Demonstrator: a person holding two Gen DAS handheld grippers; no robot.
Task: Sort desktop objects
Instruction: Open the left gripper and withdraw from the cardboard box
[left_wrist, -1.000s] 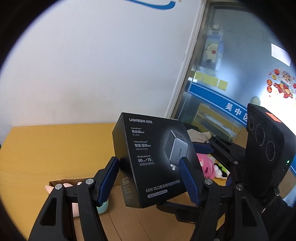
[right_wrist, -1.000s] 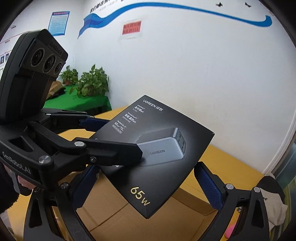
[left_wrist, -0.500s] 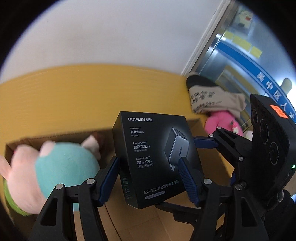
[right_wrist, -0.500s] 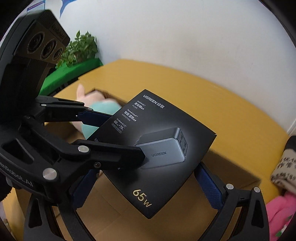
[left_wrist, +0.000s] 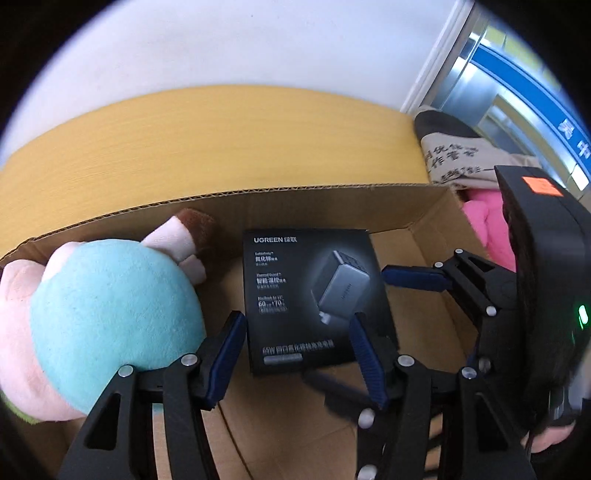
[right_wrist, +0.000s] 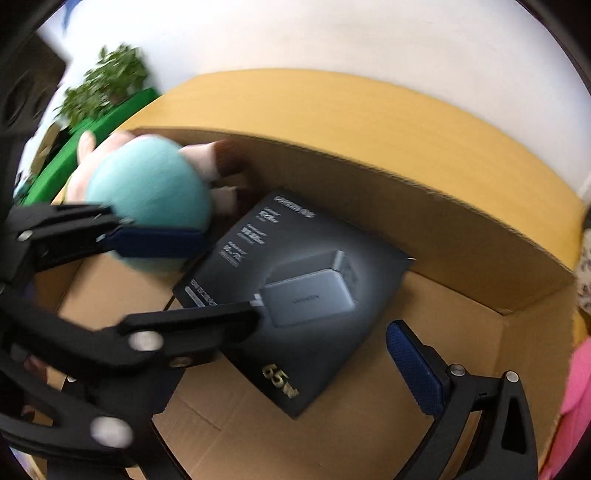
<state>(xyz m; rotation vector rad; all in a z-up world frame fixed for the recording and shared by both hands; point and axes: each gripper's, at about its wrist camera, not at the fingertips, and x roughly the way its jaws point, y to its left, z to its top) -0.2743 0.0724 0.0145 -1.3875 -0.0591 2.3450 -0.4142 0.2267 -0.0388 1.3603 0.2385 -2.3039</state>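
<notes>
Two grippers work inside the carton (left_wrist: 332, 192). Left gripper (left_wrist: 297, 356) straddles the charger box (left_wrist: 314, 295), jaws closing, pads not visibly pressing. Box sits just right of the plush (left_wrist: 110, 314). Right gripper (right_wrist: 295, 314) stands open beside it. Keep the box flat on release.

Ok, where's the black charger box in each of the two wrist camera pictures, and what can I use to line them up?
Left wrist: the black charger box sits at centre, upright as seen, between the left gripper fingers, whose jaws are closing.
Right wrist: the box is at centre, turned diagonally, partly behind a black finger of the left gripper.
Shared landmark: the teal and pink plush toy left of the box, inside the cardboard box.
</notes>
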